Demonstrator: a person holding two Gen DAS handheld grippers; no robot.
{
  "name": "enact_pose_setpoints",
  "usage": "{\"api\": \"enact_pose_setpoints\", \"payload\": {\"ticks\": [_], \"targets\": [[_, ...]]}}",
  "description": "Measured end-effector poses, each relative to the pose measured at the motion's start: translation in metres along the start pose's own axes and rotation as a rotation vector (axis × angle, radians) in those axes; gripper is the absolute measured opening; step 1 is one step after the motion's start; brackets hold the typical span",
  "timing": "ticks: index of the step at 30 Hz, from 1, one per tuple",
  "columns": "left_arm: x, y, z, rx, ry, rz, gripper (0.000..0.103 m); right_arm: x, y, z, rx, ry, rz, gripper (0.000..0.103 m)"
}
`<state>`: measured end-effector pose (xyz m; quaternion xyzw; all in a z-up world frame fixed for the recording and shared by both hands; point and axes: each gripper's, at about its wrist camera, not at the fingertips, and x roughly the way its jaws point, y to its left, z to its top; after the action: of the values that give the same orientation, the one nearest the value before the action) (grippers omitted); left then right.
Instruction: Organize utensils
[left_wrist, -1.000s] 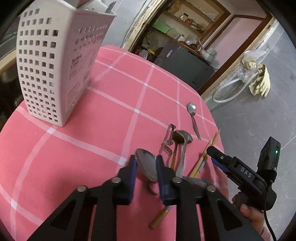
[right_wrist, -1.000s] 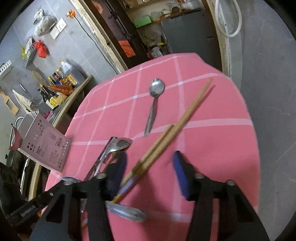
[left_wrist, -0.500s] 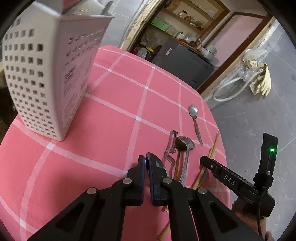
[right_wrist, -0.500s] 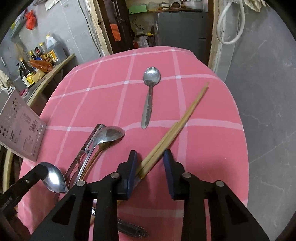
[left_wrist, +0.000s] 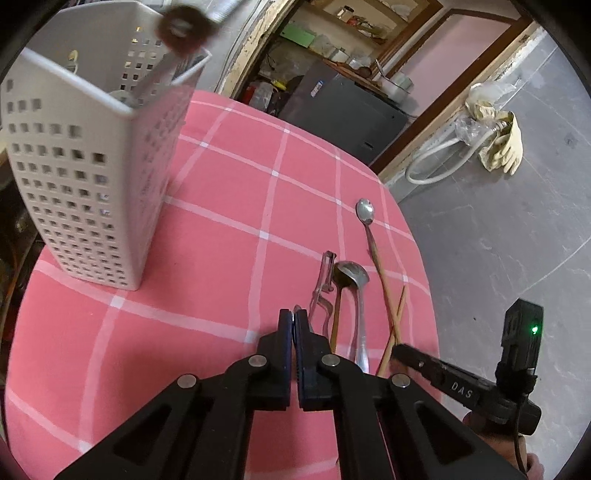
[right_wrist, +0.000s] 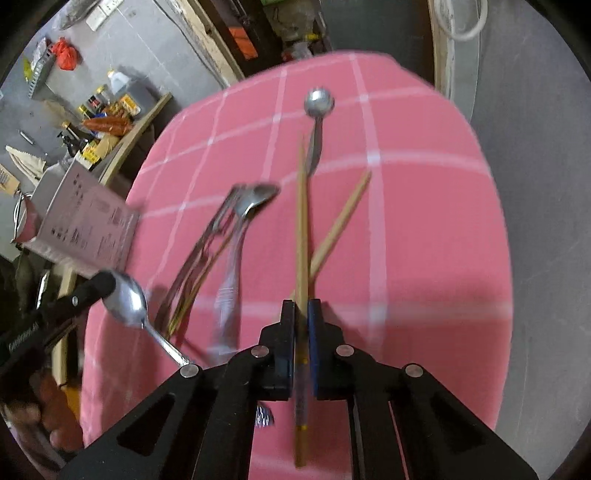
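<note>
- Jaws of the right gripper (right_wrist: 302, 308) are pressed together on one wooden chopstick (right_wrist: 302, 229), which runs forward between the pads; its decorated butt end sticks out behind them toward the camera.
- Jaws of the left gripper (left_wrist: 294, 320) are clamped on a steel spoon (right_wrist: 125, 301); from the right wrist view the bowl shows just past the black fingers with the handle trailing down, while from the left wrist view only a sliver of metal peeks out between the pads.
- Second chopstick (right_wrist: 341, 225) lies on the pink checked tablecloth (right_wrist: 424, 229), crossing under the held one, so I judge a straight lift is best, to avoid dragging its partner along.
- Beside it lie a ladle-like spoon (left_wrist: 351, 280), a peeler (left_wrist: 323, 280) and a thin brown stick, bunched together; a small spoon (left_wrist: 365, 214) rests farther out, its handle tip meeting the held chopstick.
- Perforated white caddy (left_wrist: 81, 184) stands upright on the far left of the cloth, well apart from the loose pile, with a utensil already leaning inside.
- Step in hand, as I read it: carry both picks to the caddy. Keep each piece near upright over the opening, lower it handle-end first, and release only once it is inside the rim.
- Risk: the spoon is held near its neck, so it could pivot in the pads.
</note>
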<state>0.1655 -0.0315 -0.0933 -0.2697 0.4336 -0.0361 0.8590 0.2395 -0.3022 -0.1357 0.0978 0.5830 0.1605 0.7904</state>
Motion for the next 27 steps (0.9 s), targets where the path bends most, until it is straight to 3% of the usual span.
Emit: {"api": "enact_pose_setpoints", "payload": {"ticks": [6, 12, 16, 20, 22, 23, 27], "targets": [[-0.003, 0.007, -0.002, 0.000, 0.026, 0.015, 0.002, 0.009, 0.007, 0.001, 0.072, -0.007, -0.004, 0.009], [-0.007, 0.011, -0.002, 0.007, 0.028, 0.022, 0.002, 0.019, 0.021, 0.026, 0.107, -0.036, -0.067, 0.029], [-0.008, 0.012, -0.001, 0.002, 0.027, 0.016, 0.002, 0.025, 0.030, 0.038, 0.131, -0.036, -0.077, 0.036], [-0.011, 0.012, 0.001, 0.010, 0.019, 0.011, 0.002, 0.037, 0.045, 0.043, 0.100, -0.030, -0.178, 0.035], [-0.012, 0.012, 0.002, 0.013, 0.018, 0.014, 0.002, 0.043, 0.052, 0.045, 0.092, -0.048, -0.263, 0.019], [-0.012, 0.013, 0.003, 0.013, 0.019, 0.016, 0.002, 0.045, 0.055, 0.045, 0.088, -0.059, -0.291, 0.015], [-0.012, 0.011, 0.006, 0.021, 0.023, 0.022, 0.002, 0.045, 0.058, 0.042, 0.075, -0.077, -0.278, 0.008]]}}
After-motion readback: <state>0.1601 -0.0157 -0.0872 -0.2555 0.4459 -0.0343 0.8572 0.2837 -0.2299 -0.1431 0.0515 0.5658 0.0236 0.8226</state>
